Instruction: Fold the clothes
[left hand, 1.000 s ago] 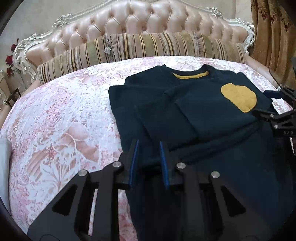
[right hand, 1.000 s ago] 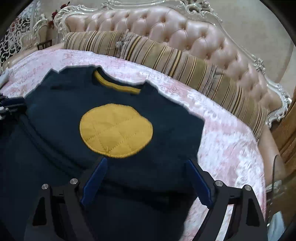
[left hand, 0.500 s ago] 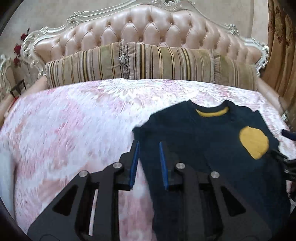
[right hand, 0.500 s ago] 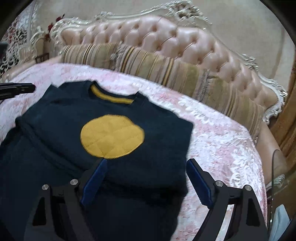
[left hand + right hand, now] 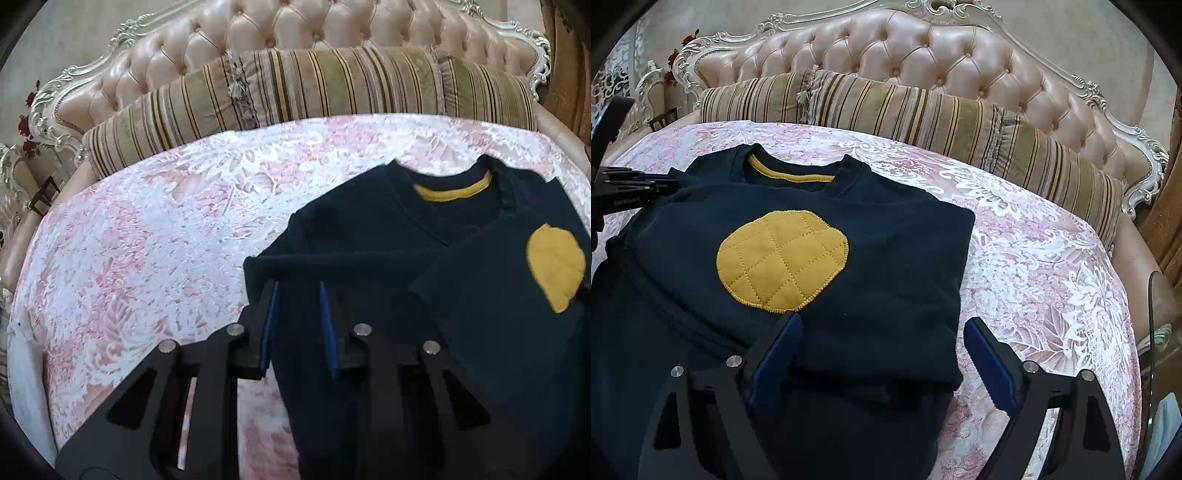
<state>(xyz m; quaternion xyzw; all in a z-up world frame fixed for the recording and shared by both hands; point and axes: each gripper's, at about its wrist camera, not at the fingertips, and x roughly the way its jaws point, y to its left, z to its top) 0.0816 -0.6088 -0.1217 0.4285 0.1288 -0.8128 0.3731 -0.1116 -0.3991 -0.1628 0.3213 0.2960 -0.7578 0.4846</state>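
Observation:
A navy sweater with a yellow neckband and a round yellow quilted patch lies flat on the bed, its sleeves folded in. My left gripper hovers at the sweater's left edge. Its blue pads stand a narrow gap apart, and dark cloth shows through below them rather than pinched between them. In the right wrist view the left gripper reaches in by the left shoulder. My right gripper stands wide open over the lower right corner of the sweater, with nothing pressed between its pads.
The pink floral bedspread stretches bare to the left of the sweater and also to its right. Striped bolster pillows lie against a tufted headboard. A glass edge and wooden furniture stand at the far right.
My left gripper has drawn back and to the left, from over the sweater's middle to its left edge. The sweater stayed put. The right gripper hardly moved.

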